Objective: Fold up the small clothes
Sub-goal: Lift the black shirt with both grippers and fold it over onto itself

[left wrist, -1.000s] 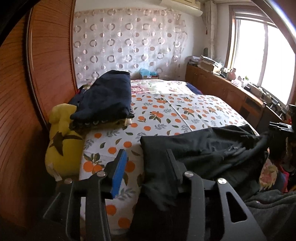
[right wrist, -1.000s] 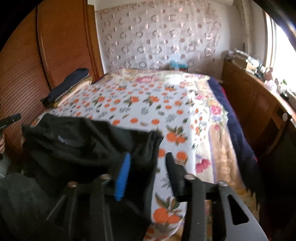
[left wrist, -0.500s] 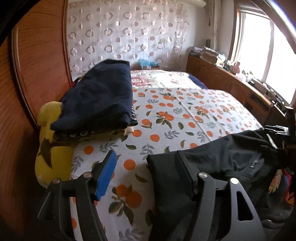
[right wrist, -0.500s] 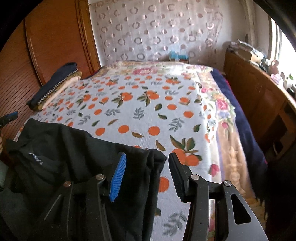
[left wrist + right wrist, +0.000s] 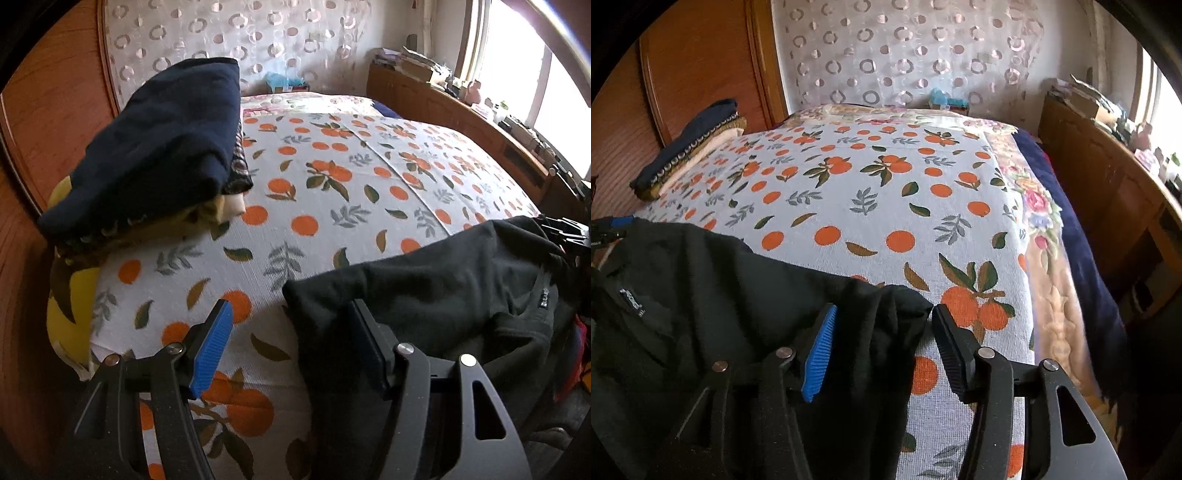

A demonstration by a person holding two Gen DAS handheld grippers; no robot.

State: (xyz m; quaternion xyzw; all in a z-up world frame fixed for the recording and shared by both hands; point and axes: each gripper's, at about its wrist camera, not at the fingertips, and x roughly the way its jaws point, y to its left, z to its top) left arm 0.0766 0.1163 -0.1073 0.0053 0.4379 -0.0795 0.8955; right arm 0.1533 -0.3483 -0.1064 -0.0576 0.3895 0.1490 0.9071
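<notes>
Grippers (image 5: pixel 290 332) astride limp, rumpled black garment (image 5: pixel 443 295)

One small label (image 5: pixel 544 300) sewn on the black garment (image 5: pixel 443 280), near its neckline at the right side of the left wrist view. White marks on a dark ground; too small and blurred to read. Same label (image 5: pixel 631 300) shows in the right wrist view at the far left of the garment (image 5: pixel 720 295), pale marks on dark, again not legible. A second line of tiny characters sits below it, unreadable. No other text, brand, number or sign can be read on anything in either view.
</notes>
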